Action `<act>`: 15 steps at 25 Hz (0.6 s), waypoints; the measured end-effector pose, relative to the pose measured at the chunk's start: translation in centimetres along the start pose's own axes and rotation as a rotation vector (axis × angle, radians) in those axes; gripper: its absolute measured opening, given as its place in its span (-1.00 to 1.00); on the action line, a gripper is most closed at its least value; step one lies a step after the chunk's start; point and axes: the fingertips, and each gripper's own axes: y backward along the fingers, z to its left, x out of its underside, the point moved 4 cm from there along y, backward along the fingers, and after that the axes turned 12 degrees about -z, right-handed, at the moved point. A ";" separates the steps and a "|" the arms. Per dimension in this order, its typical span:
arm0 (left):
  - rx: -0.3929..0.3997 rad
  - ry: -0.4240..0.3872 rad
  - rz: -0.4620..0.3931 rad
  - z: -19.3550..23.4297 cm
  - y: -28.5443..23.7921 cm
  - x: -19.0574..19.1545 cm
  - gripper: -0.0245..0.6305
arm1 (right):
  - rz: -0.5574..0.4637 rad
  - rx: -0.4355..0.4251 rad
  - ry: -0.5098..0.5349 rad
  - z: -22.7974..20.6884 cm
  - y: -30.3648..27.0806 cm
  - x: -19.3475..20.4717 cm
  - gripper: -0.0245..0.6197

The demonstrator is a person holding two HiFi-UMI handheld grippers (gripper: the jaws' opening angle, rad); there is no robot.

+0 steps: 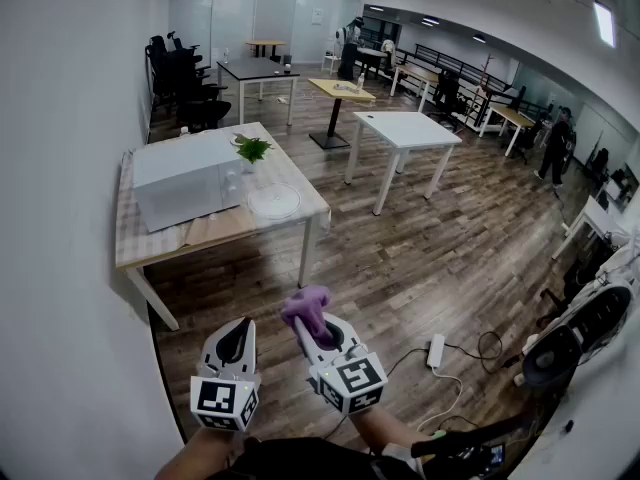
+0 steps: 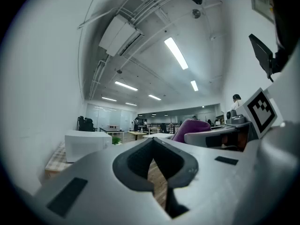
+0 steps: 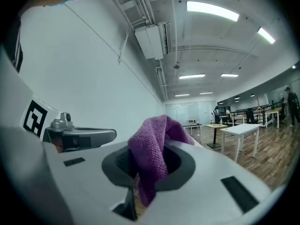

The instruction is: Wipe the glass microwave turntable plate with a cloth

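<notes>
Two tools are held low over the floor, well apart from the worktop. The left tool has its jaws together, nothing between them. The right tool is clamped on a purple cloth. The glass turntable plate lies flat on the worktop, just beside the white microwave and near a small green plant.

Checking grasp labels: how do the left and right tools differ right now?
Left tool is shut on nothing; right tool is shut on a purple cloth. Left tool's jaw tips meet bare; right tool's are covered by cloth bunched above them. Shared: both are held over the wood floor, short of the table with the glass plate.
</notes>
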 end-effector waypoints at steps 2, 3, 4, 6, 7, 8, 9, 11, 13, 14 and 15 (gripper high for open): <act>0.005 -0.001 -0.010 -0.1 -0.3 -0.2 -0.91 | -0.006 0.002 0.011 -0.1 0.1 -0.1 -0.73; 0.008 -0.002 -0.013 -0.1 -0.4 -0.3 -0.91 | -0.008 0.004 0.013 -0.2 0.1 -0.2 -0.73; 0.009 -0.003 -0.015 -0.1 -0.5 -0.3 -0.91 | -0.010 0.006 0.014 -0.3 0.0 -0.2 -0.73; 0.008 -0.003 -0.013 0.2 -0.6 -0.2 -0.91 | -0.009 0.010 0.011 -0.4 -0.2 0.0 -0.73; 0.007 -0.003 -0.011 0.3 -0.6 -0.1 -0.91 | -0.009 0.012 0.011 -0.4 -0.3 0.0 -0.73; 0.006 -0.002 -0.009 0.4 -0.7 -0.1 -0.91 | -0.009 0.014 0.011 -0.5 -0.4 0.0 -0.73; 0.005 -0.001 -0.007 0.5 -0.8 0.0 -0.91 | -0.009 0.015 0.011 -0.5 -0.4 0.0 -0.73; 0.003 0.006 -0.003 0.6 -0.7 0.0 -0.91 | -0.012 0.013 0.004 -0.5 -0.4 0.0 -0.73; 0.001 0.011 -0.005 0.8 -0.7 0.0 -0.91 | -0.022 0.011 -0.010 -0.3 -0.5 -0.1 -0.73; 0.001 0.012 -0.009 1.0 -0.7 0.0 -0.91 | -0.029 0.013 -0.014 -0.3 -0.6 -0.1 -0.73; 0.001 0.013 -0.012 1.3 -0.8 0.0 -0.91 | -0.033 0.016 -0.015 -0.3 -0.7 -0.1 -0.73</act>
